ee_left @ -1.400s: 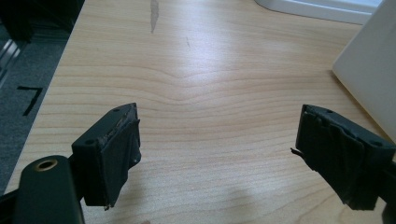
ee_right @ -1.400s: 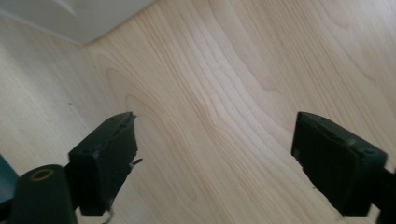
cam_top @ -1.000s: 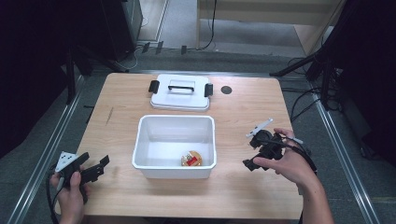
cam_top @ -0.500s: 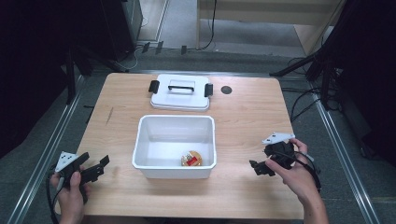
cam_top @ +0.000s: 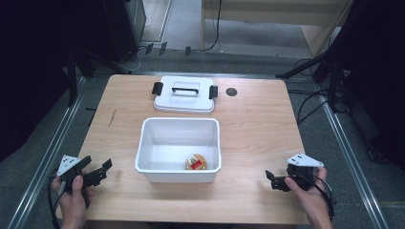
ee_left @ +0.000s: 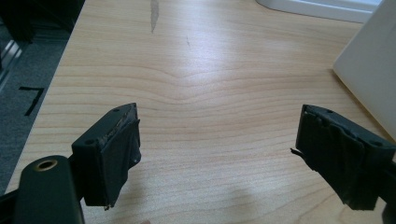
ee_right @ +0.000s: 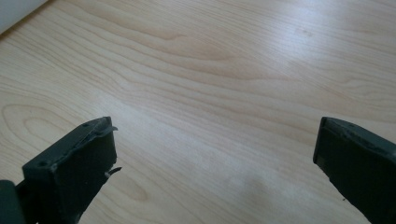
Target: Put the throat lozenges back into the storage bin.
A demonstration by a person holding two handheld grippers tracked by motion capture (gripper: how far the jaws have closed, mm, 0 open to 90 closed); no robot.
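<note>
White open bin (cam_top: 145,152) sits mid-table on the wooden tabletop (cam_top: 253,119), with a small round orange-and-red item (cam_top: 196,162) on its floor near the front wall; its white lid (cam_top: 184,98), black handle and clips up, lies flat just behind the bin. Left gripper (cam_top: 102,170) rests near the front-left table edge, well apart from the bin, jaws spread wide over bare wood, holding nothing. Right gripper (cam_top: 270,180) sits near the front-right edge, jaws likewise wide apart and empty, pointing toward the bin.
</note>
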